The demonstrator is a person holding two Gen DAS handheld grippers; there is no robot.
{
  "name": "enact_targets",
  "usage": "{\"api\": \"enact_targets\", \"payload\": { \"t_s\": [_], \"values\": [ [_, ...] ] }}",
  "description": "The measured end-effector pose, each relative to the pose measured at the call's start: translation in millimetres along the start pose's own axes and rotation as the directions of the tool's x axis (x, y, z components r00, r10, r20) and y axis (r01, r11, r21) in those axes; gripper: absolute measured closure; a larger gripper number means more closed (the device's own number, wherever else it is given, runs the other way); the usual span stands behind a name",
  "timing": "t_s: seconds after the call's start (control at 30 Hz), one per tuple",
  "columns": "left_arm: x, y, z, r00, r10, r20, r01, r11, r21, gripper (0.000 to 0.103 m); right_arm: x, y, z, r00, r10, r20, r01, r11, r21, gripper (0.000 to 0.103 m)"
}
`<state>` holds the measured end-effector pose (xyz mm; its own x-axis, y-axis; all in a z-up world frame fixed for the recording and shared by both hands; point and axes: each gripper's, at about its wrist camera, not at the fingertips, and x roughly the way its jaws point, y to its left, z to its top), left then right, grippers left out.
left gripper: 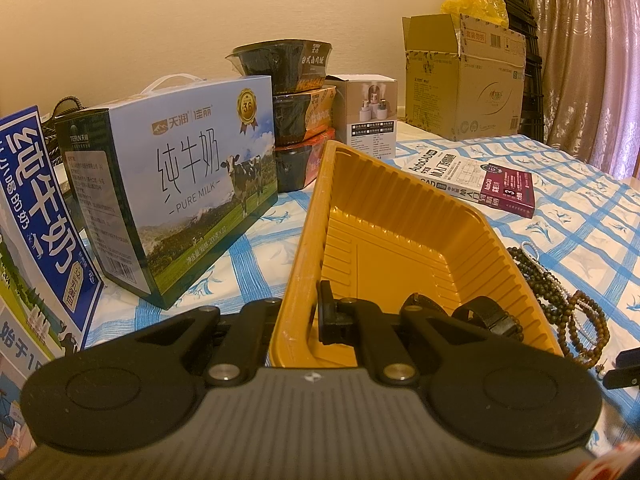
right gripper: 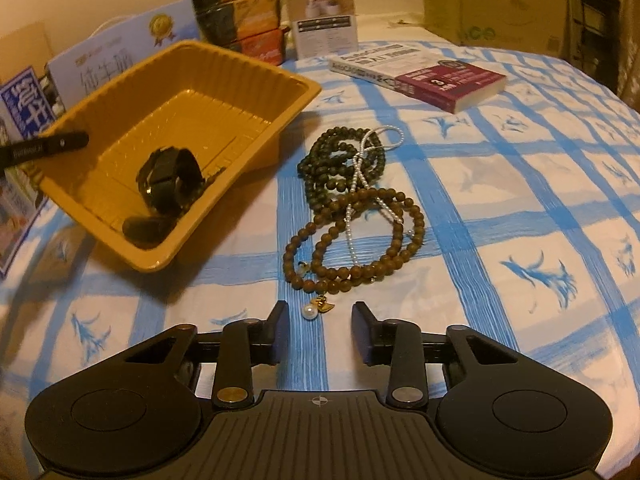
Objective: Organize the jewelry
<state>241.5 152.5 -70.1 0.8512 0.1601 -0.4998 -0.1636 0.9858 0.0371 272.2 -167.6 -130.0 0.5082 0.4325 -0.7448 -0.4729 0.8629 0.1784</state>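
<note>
A yellow plastic tray (left gripper: 400,232) sits tilted on the checked cloth, and my left gripper (left gripper: 301,320) is shut on its near wall. Inside the tray lies a black watch (right gripper: 168,178). To the right of the tray (right gripper: 248,80), a dark green bead strand (right gripper: 340,160), a brown bead strand (right gripper: 360,240) and a thin pearl chain (right gripper: 364,168) lie tangled together. My right gripper (right gripper: 320,314) is open just above the cloth. A small pearl-and-gold charm (right gripper: 314,309) lies between its fingertips, and neither pad touches it.
Milk cartons (left gripper: 180,184), stacked food bowls (left gripper: 296,112) and a small white box (left gripper: 368,116) stand behind the tray. A book (right gripper: 424,76) lies at the back right, with a cardboard box (left gripper: 464,76) beyond it. The blue-and-white tablecloth (right gripper: 520,220) covers the table.
</note>
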Motion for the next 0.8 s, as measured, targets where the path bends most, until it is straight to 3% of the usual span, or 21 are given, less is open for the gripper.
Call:
{"api": "enact_targets", "payload": {
  "t_s": [0.23, 0.37, 0.57, 0.8],
  "values": [
    [-0.1, -0.1, 0.0, 1.0, 0.001, 0.0, -0.001, 1.0, -0.001, 0.097, 9.4, 3.8, 1.3, 1.0, -0.016, -0.002, 0.016, 0.998, -0.057, 0.074],
    [0.0, -0.2, -0.2, 1.0, 0.001, 0.0, -0.001, 1.0, 0.001, 0.097, 12.8, 10.4, 1.7, 0.999, -0.034, -0.002, 0.033, 0.993, -0.109, 0.087],
    [0.0, -0.1, -0.1, 1.0, 0.0, 0.0, 0.0, 1.0, 0.0, 0.097, 12.2, 17.0, -1.2, 0.998, -0.054, 0.012, 0.056, 0.988, -0.147, 0.095],
    [-0.1, -0.2, -0.1, 1.0, 0.0, 0.0, 0.0, 1.0, -0.001, 0.097, 4.0, 17.9, -0.7, 0.998, -0.056, 0.033, 0.06, 0.987, -0.149, 0.095]
  ]
}}
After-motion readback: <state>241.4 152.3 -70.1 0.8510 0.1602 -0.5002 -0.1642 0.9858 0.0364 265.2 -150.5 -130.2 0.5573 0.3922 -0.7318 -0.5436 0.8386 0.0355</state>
